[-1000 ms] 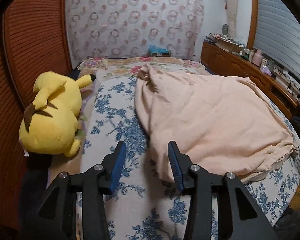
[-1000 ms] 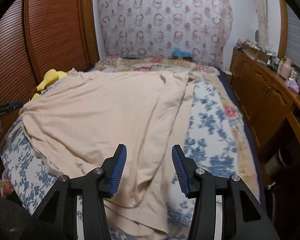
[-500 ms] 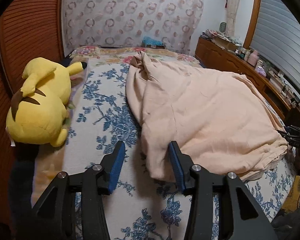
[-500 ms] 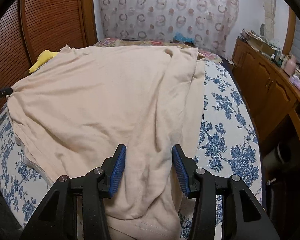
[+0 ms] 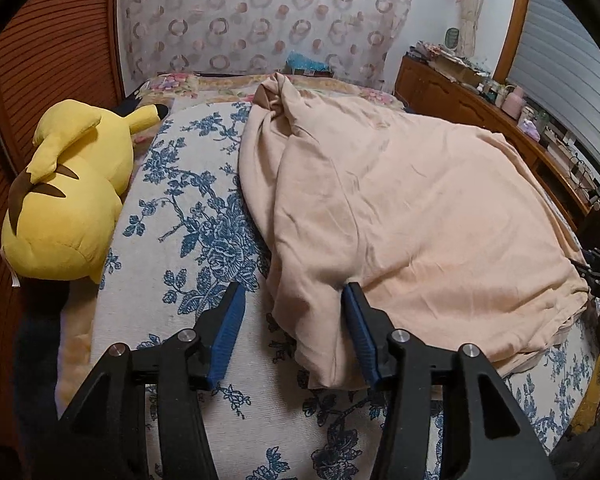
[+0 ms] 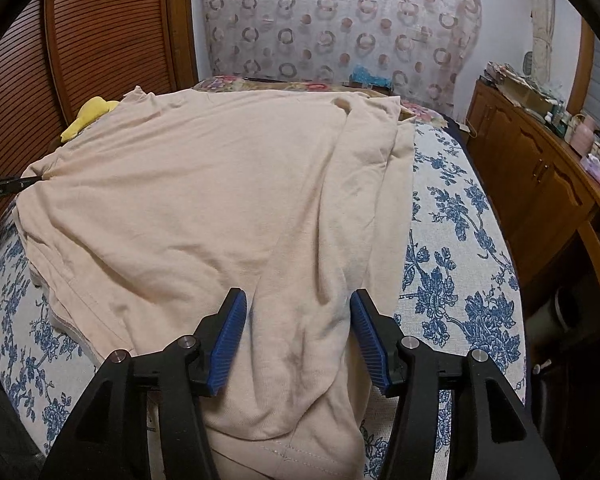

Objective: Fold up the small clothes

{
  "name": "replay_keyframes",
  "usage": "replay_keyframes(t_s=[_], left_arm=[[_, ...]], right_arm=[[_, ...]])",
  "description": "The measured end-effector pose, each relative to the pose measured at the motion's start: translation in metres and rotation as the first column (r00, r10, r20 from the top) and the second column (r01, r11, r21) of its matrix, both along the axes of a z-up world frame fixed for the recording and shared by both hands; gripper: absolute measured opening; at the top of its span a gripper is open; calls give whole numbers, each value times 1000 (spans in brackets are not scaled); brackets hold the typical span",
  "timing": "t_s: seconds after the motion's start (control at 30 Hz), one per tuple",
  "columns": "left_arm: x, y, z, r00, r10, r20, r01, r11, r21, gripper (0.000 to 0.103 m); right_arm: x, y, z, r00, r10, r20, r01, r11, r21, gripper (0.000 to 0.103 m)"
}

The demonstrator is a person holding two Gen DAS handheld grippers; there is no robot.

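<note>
The left gripper (image 5: 292,334) stands about half open and holds nothing; its jaws have just been opening, and they now straddle the near corner of the peach garment (image 5: 400,220), the cloth lying loose between the blue pads (image 5: 230,332) with no pinch on it; the right gripper (image 6: 296,338) is likewise about half open and empty-handed, its jaws also just having widened, set either side of a ridge of the same garment's folded right edge near the hem; the fabric rises between its pads but is not squeezed.

Outward from the claws, the garment spreads across the blue-flowered bedspread (image 5: 204,240), bunched and twisted at its far end toward the patterned curtain (image 5: 260,20); a yellow plush toy (image 5: 72,192) lies well to the left of it against the wooden wall; a wooden cabinet (image 6: 540,184) runs along the right side of the bed.

The likely next step is closing on both spots to lift; the risks, as I judge them: the layers along the edges look stacked, so a shallow bite may take only the top sheet and leave the rest behind, skewing the fold; the pads may also nip the bedspread beneath and drag it up with the cloth; uneven lifting between the two hands would pull the twisted far end tighter rather than flatten it.
</note>
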State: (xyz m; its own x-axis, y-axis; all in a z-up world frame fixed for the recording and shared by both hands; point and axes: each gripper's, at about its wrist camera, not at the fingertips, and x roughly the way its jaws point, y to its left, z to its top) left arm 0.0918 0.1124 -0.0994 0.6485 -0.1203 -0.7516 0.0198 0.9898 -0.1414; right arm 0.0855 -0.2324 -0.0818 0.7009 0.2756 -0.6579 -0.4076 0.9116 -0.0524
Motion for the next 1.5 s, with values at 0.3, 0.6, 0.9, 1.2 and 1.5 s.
replay_keyframes(t_s=[0.3,0.6,0.9,1.2,1.5], left_arm=[[1,-4,-1,1000,2,2,-2,999,42,56],[7,-8,1,999,-32,0,32,998,-49,57],[6,-12,6,996,-88,18,89,991,-102,9],[4,-50,65,965,-168,200,195,973,-121,7],[27,-150,120,877,-382,292,426,899,-102,7]], right_arm=[[-8,1,4,1000,4,0,-4,1000,-1,58],[-9,1,5,1000,4,0,-4,1000,-2,59],[-9,1,5,1000,5,-1,-5,1000,-2,59],[-11,-3,6,1000,6,-1,-6,1000,18,59],[-31,-38,29,996,-64,69,57,994,93,56]])
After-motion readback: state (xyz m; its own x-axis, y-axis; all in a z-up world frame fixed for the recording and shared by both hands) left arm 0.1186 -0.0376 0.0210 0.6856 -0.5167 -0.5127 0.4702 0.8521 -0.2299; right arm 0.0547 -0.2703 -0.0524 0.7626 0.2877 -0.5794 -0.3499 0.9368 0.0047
